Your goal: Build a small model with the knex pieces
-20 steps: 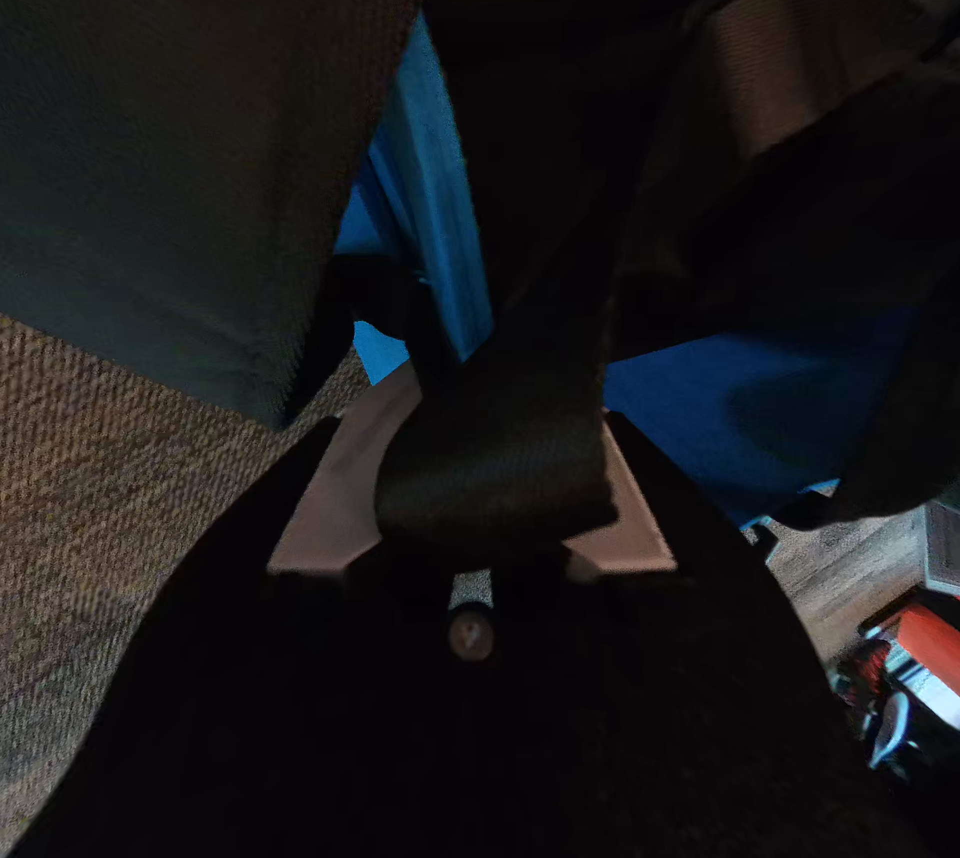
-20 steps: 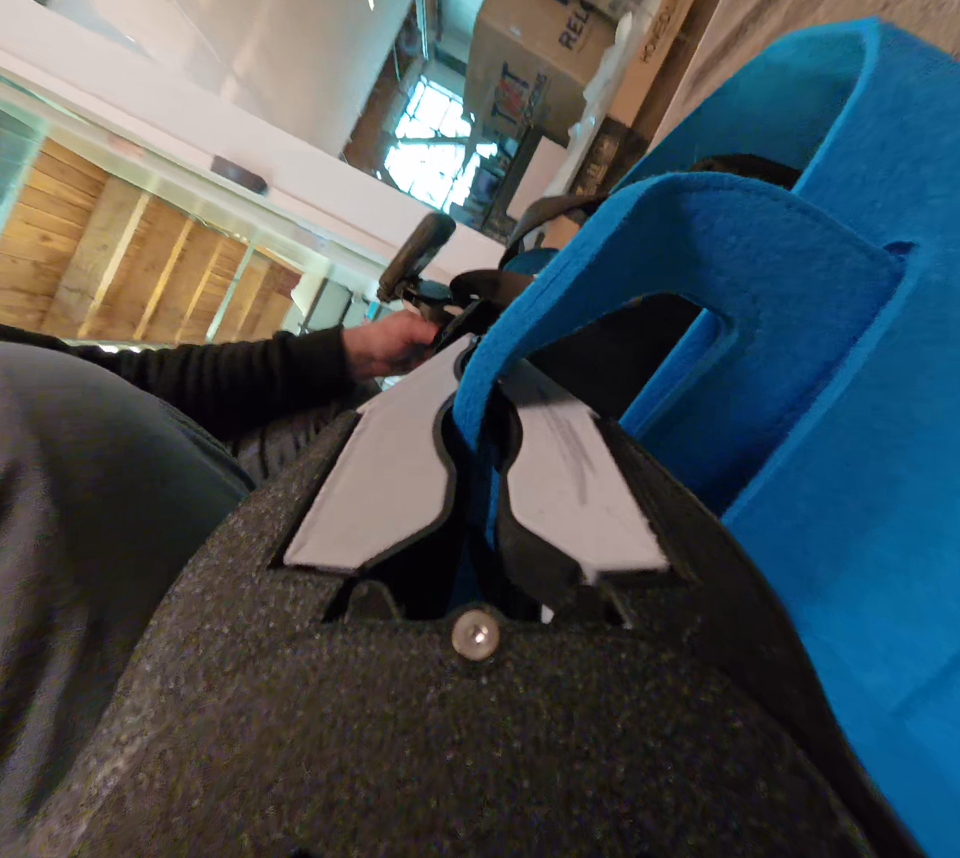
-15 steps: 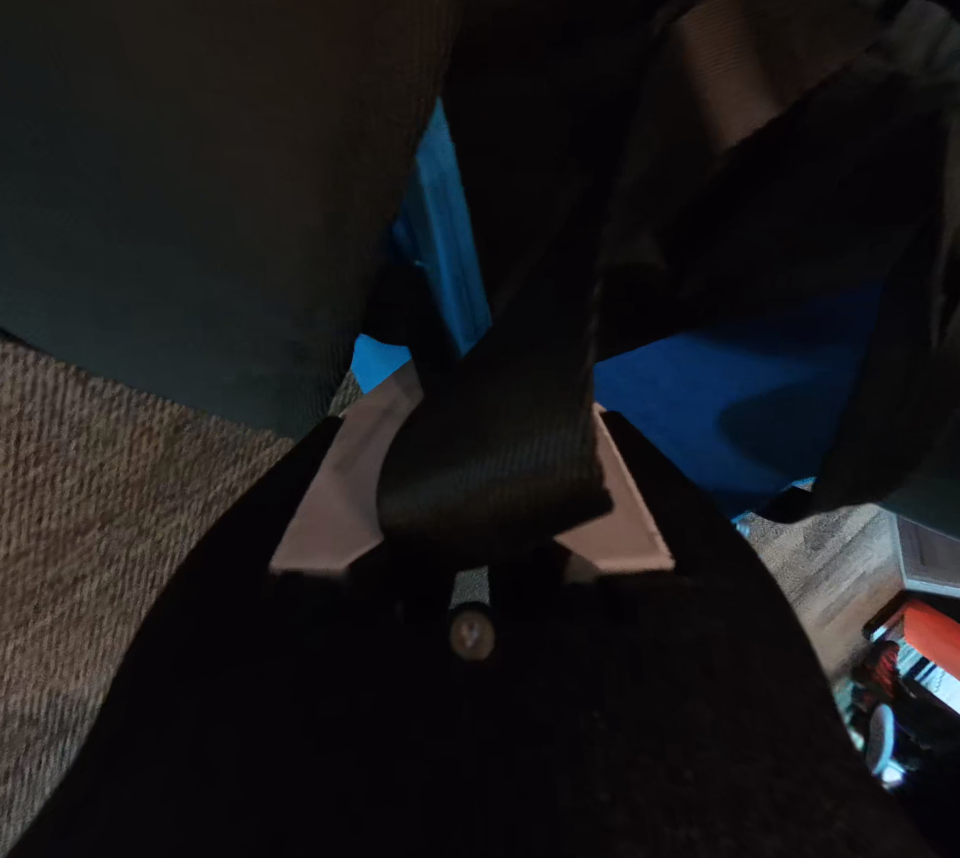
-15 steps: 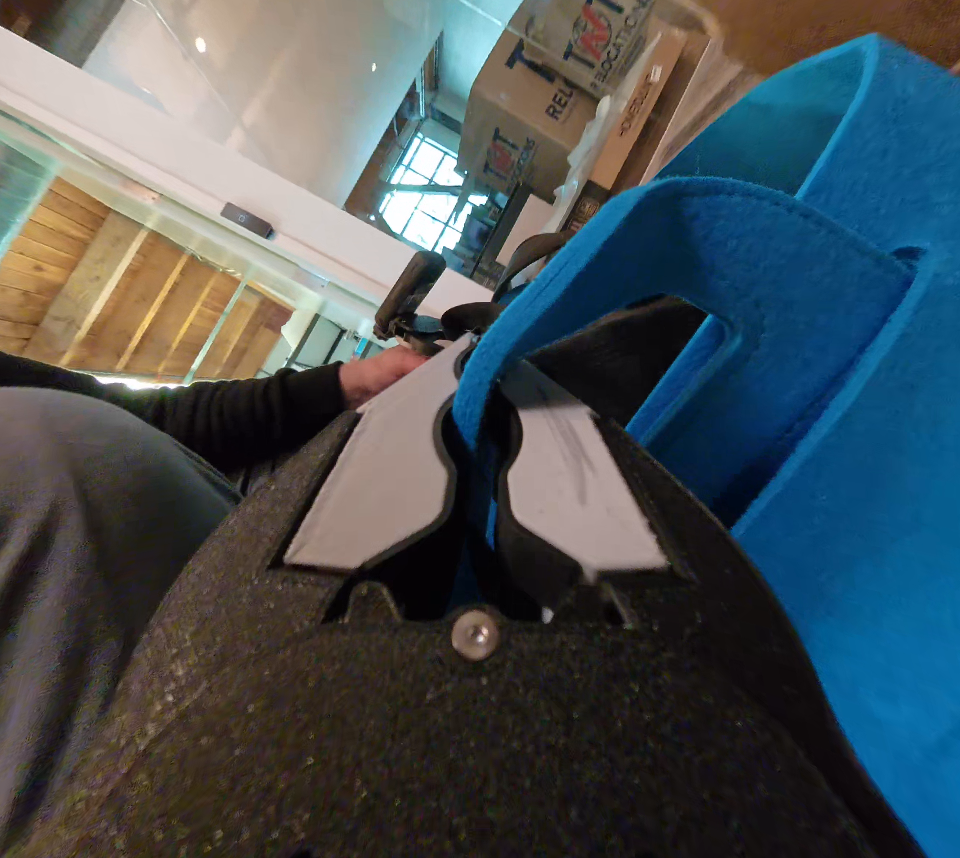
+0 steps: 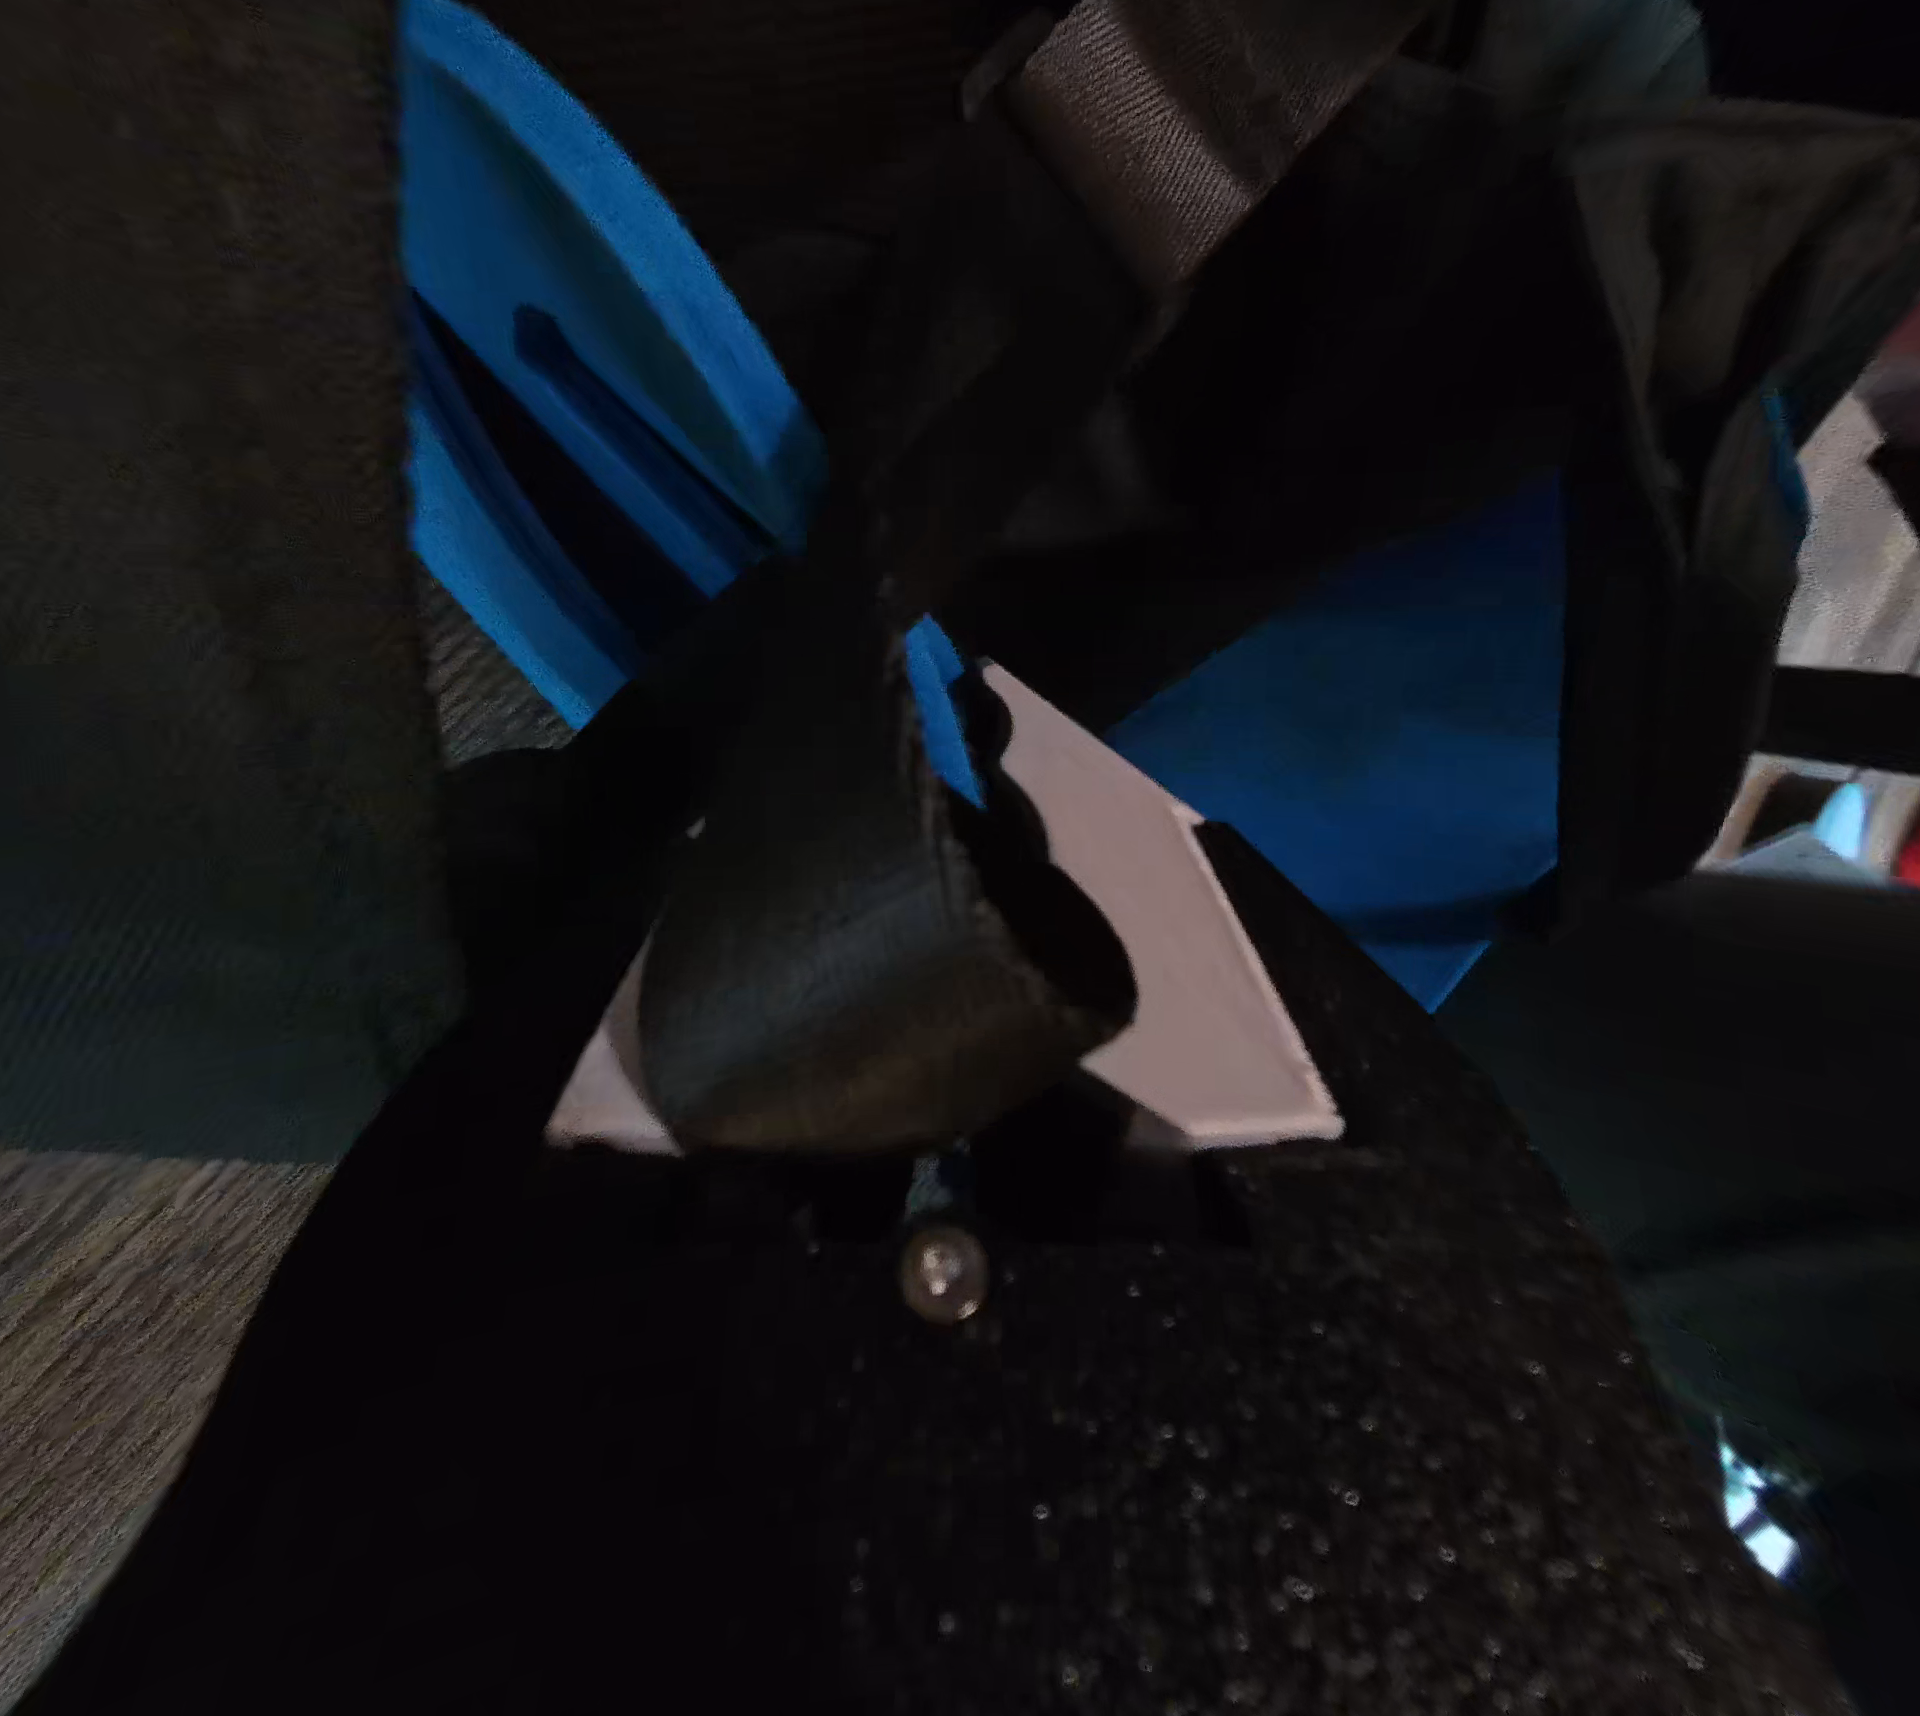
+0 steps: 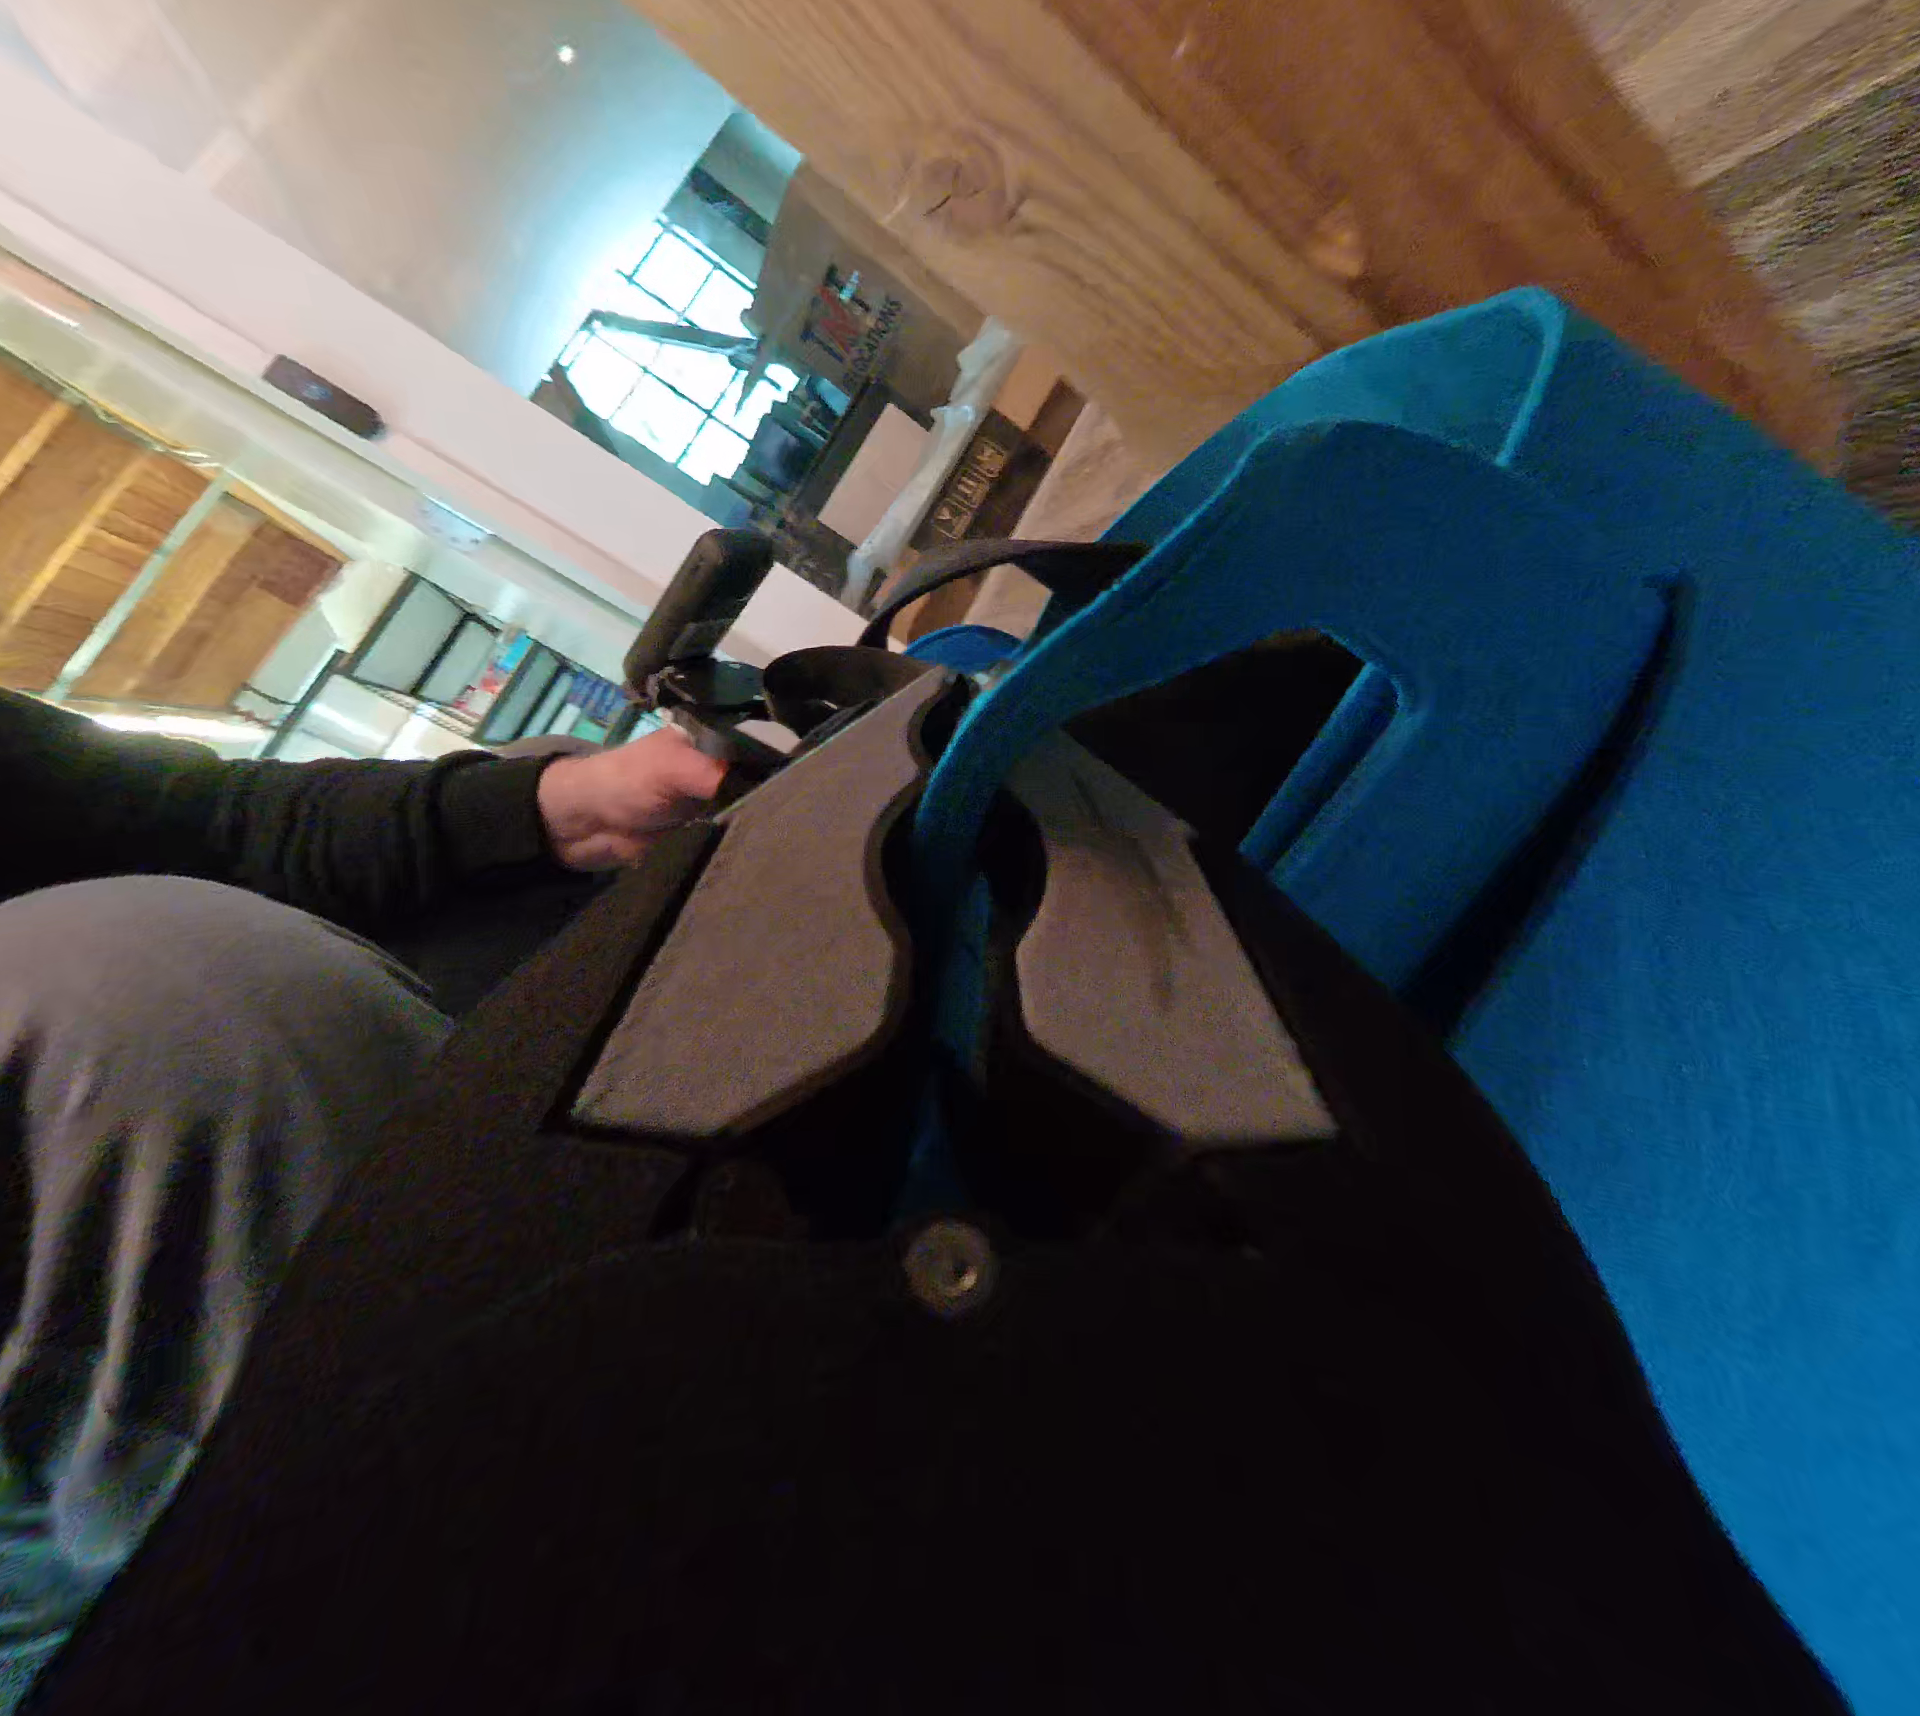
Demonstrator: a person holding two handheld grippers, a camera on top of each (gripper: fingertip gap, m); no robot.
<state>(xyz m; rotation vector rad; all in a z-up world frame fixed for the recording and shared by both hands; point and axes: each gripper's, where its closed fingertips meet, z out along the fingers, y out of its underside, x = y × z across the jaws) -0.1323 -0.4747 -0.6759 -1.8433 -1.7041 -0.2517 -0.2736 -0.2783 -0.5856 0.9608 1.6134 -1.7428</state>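
Note:
My left gripper is shut on a black webbing strap that folds over its left pad; the right pad shows bare. Behind it is a blue felt bag with a slotted blue handle, and dark fabric hangs over the bag. My right gripper is shut on the blue felt handle of the same bag. In the right wrist view a hand holds the left gripper, with the black strap looping by it.
A grey webbing strap crosses the dark fabric. Carpet lies low on the left. A wooden surface is close above the bag. A leg in grey trousers is at the left. A cardboard box stands far off.
Both views have turned. In the left view more of the blue handle now shows and the strap leans left. In the right view the wooden surface has swung in. Both grips hold.

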